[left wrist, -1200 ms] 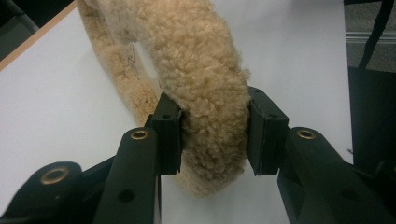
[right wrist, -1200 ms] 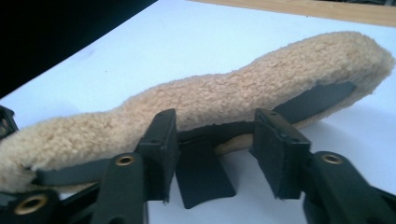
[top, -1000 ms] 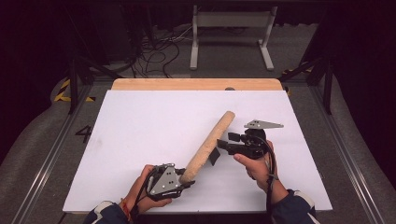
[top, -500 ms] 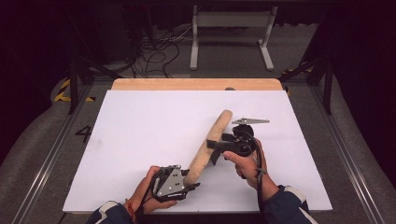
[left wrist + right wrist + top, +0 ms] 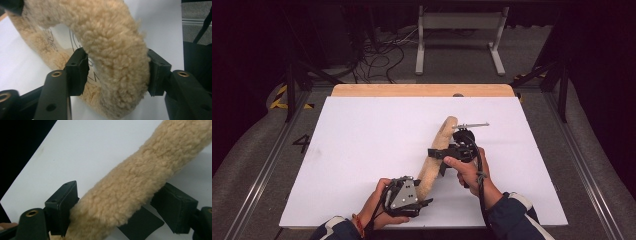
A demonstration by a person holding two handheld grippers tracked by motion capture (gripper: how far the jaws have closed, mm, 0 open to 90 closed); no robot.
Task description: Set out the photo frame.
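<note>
currently left gripper [image 5: 424,202] pinches the fleece ring's [image 5: 438,152] near end, right gripper [image 5: 439,159] straddles mid-length not yet clamped; looks soft, light, floppy, so grip across the pile.

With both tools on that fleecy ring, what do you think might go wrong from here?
1. The left tool pinches only soft pile on the fleecy ring; the fleece may compress and slip out.
2. In the right gripper view, one pad of the right tool seems barely to touch the fleece, so that grip may be loose.
3. With both tools pulling, the ring could twist or drag across the white sheet.
</note>
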